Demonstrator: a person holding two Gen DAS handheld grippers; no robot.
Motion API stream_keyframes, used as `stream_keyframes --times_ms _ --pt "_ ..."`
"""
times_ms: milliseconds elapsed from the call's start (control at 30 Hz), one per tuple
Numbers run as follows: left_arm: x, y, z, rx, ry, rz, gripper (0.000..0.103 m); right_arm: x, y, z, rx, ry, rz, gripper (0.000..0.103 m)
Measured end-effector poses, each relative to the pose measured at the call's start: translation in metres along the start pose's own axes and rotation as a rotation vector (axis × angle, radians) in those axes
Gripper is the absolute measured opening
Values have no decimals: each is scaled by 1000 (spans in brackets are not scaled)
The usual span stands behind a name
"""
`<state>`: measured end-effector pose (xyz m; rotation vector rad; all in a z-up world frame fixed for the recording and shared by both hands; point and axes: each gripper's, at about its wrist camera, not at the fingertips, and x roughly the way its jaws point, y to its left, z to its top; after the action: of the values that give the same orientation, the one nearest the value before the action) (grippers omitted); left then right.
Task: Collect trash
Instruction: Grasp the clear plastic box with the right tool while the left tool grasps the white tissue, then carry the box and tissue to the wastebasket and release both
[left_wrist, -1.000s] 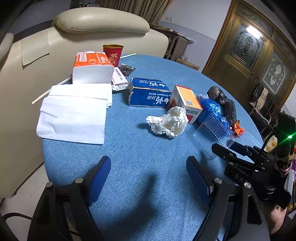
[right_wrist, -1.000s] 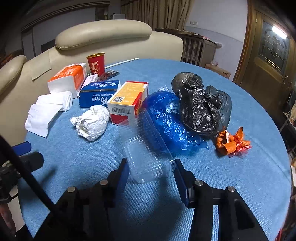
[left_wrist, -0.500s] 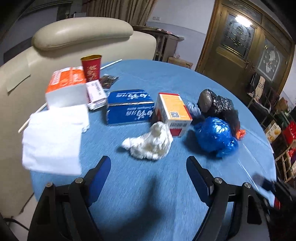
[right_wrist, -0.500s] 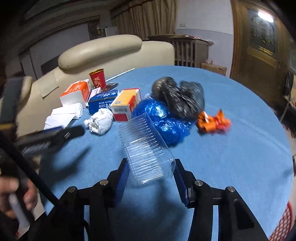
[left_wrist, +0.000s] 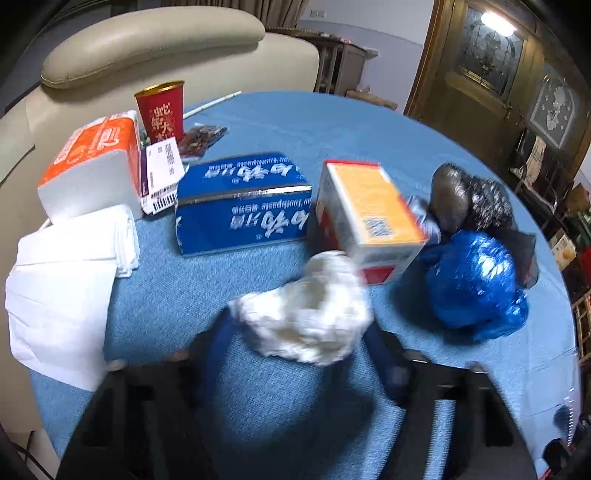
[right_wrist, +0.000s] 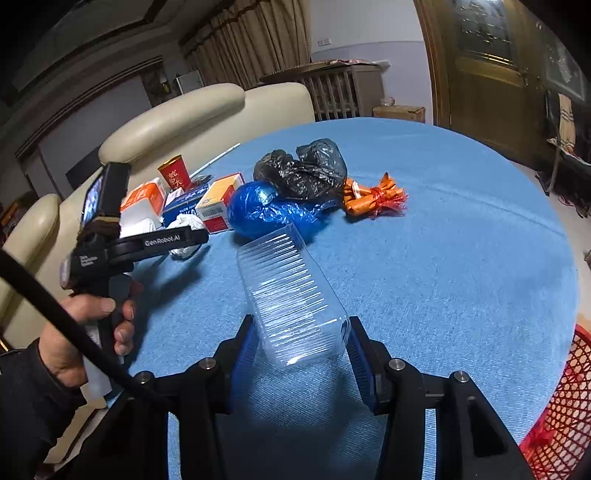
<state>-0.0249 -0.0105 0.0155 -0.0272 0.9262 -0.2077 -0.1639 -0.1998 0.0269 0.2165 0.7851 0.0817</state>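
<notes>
My right gripper (right_wrist: 301, 354) is shut on a clear ribbed plastic container (right_wrist: 290, 295) and holds it above the blue round table (right_wrist: 461, 258). My left gripper (left_wrist: 299, 332) is open around a crumpled white paper wad (left_wrist: 306, 321) on the table; its blurred fingers stand on both sides of the wad. In the right wrist view the left gripper's body (right_wrist: 147, 245) reaches over the wad (right_wrist: 188, 229). A blue plastic bag (left_wrist: 476, 280), a black plastic bag (left_wrist: 469, 199) and an orange wrapper (right_wrist: 373, 197) lie on the table.
A blue toothpaste box (left_wrist: 240, 206), an orange-topped carton (left_wrist: 369, 210), a tissue pack (left_wrist: 88, 162), a red paper cup (left_wrist: 162, 110) and folded white napkins (left_wrist: 62, 280) lie at the table's left. A red mesh basket (right_wrist: 561, 413) stands beside the table at lower right. A cream armchair (left_wrist: 147, 33) stands behind.
My left gripper moved forward until the paper wad sits between its fingers. My right gripper lifted the clear container and drew it back toward the table's edge, bringing the red basket into view.
</notes>
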Motion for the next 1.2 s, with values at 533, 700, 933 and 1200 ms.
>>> stream_keyframes --times_ms 533,700,933,1200 --pt "-69 -15 -35 -8 -57 -98 33 -13 -5 -5 40 -34 2 51" --pt "-85 -37 -47 38 -62 -127 33 -23 -12 -6 63 -57 -12 51" --pt "-98 -68 -52 112 -78 -170 33 -36 -23 -7 92 -87 -35 51" --pt "-104 -106 -65 200 -69 -223 33 -58 -51 -13 161 -125 -88 51"
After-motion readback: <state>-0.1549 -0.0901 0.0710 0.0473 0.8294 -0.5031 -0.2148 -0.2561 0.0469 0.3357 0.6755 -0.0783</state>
